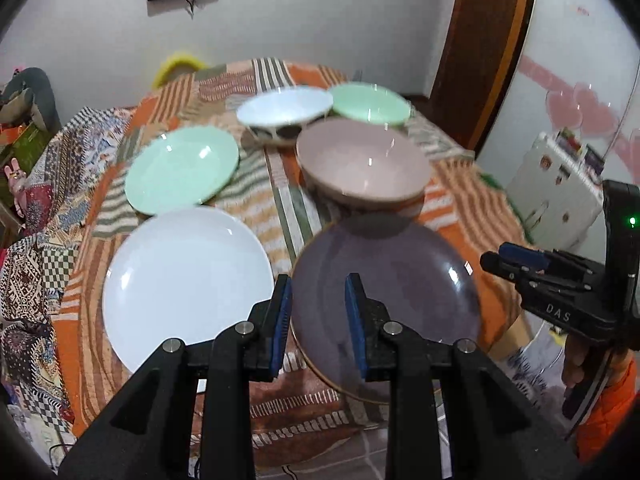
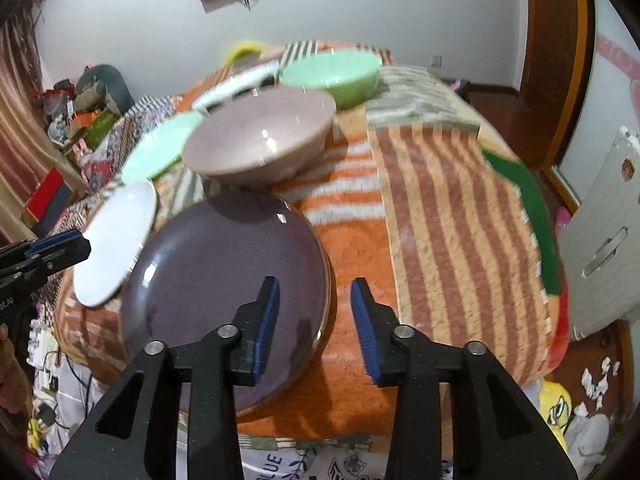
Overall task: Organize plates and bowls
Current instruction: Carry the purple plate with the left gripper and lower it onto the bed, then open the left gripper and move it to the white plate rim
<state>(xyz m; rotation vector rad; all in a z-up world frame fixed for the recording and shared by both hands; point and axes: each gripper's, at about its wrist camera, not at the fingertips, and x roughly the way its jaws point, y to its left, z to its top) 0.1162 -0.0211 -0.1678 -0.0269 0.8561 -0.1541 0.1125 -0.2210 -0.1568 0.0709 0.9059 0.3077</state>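
Both claws hang open and empty: left claw (image 1: 319, 316), right claw (image 2: 314, 320). The purple plate (image 2: 224, 280) lies at the bench's near edge, pink bowl (image 2: 260, 140) at its 12 o'clock. Best to pinch the plate's rim squarely, then lift level.

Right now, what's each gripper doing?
Left gripper: open, empty, above the purple plate.
Right gripper: open, empty, at that plate's right rim.

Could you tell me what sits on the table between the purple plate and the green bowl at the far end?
The mauve bowl sits between the purple plate and the green bowl; the right wrist view shows it most plainly.
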